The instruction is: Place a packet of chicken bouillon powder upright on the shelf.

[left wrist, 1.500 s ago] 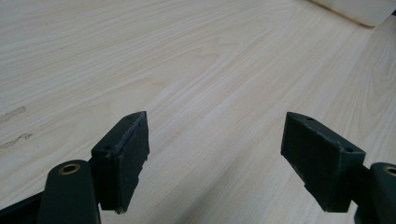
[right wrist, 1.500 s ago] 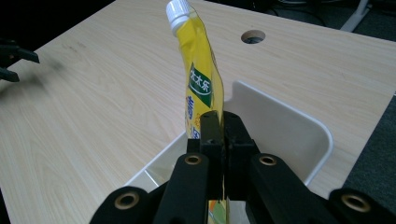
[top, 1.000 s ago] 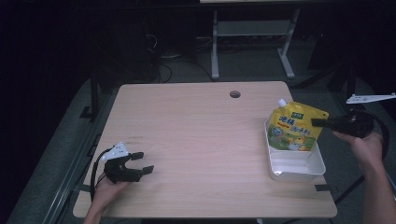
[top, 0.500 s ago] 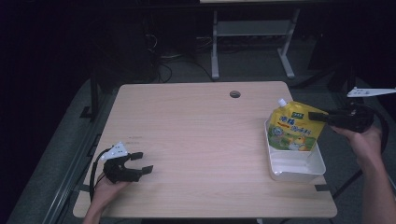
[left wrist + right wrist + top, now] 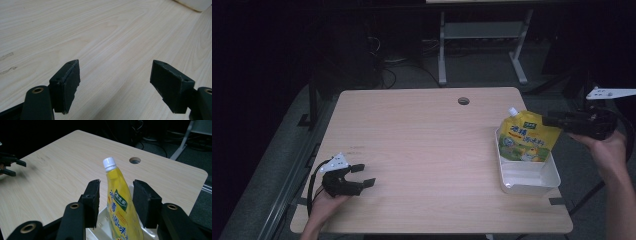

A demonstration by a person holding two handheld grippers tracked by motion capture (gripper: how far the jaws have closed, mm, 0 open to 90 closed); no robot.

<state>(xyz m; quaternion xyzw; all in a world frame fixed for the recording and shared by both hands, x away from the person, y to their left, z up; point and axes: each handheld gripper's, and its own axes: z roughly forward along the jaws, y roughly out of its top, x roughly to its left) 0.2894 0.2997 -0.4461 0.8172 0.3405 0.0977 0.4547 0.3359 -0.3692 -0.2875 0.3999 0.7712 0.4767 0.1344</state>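
Observation:
A yellow spouted pouch (image 5: 527, 142) with a white cap stands upright in the far end of a white tray (image 5: 532, 182) at the table's right edge. My right gripper (image 5: 546, 120) hovers just right of the pouch's upper part, level with it. In the right gripper view the pouch (image 5: 118, 205) stands between the jaws of this gripper (image 5: 116, 195), which is open with a gap on each side. My left gripper (image 5: 366, 175) rests open on the table near the front left corner. In its own view the left gripper (image 5: 115, 82) has only bare wood between its jaws.
The light wooden table (image 5: 427, 140) has a round cable hole (image 5: 463, 101) near its far edge. The tray's near half holds nothing. A metal stand and cables sit on the dark floor beyond the table. The table ends just right of the tray.
My right gripper has lifted slightly beside the pouch. The pouch, the tray and the left gripper have stayed where they were.

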